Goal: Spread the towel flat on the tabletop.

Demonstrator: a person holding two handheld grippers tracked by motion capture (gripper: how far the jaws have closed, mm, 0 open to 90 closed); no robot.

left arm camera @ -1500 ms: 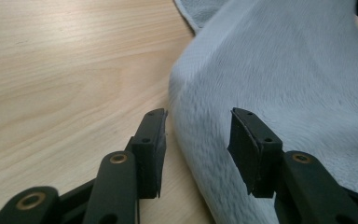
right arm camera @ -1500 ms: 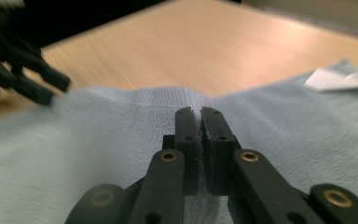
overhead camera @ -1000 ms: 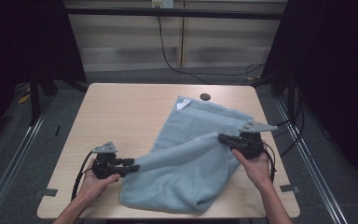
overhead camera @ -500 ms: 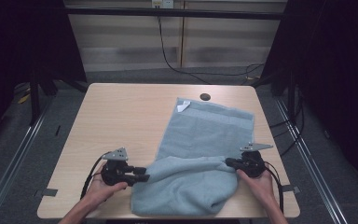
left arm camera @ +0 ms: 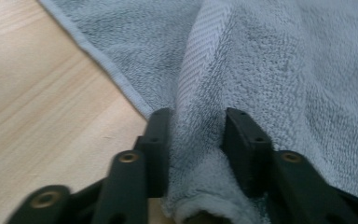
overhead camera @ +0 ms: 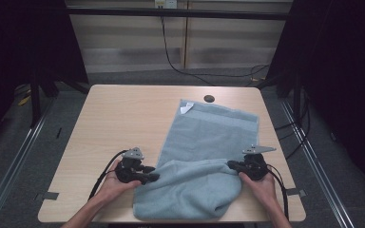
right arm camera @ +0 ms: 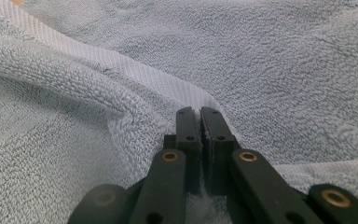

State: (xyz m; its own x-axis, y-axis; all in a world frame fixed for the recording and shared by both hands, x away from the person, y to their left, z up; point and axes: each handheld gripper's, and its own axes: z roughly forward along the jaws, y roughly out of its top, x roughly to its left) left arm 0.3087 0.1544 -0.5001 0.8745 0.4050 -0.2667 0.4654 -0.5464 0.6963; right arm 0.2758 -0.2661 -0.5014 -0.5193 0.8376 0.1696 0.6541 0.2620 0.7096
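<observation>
Two grippers hold the near part of the towel (overhead camera: 204,156), one at each side. At the left, the left gripper (overhead camera: 148,176) has moved down toward the near edge of the surface (overhead camera: 119,118) compared with a second ago. Its fingers (left arm camera: 158,144) are partly open, with a thick roll of towel between them, so they hold it, but I judge not very tightly. In the middle, the towel is now folded: the part that was lifted and slanted before has been brought toward the person, and it lies as a double layer near the front edge, while the far half is flat, with its white label (overhead camera: 186,108) near the small dark hole (overhead camera: 209,99). At the right, the right gripper (overhead camera: 234,166) also came closer to the person; its fingers (right arm camera: 186,140) are almost fully closed on a thin layer of cloth. I think the fold is nearly made, and the release comes next.
</observation>
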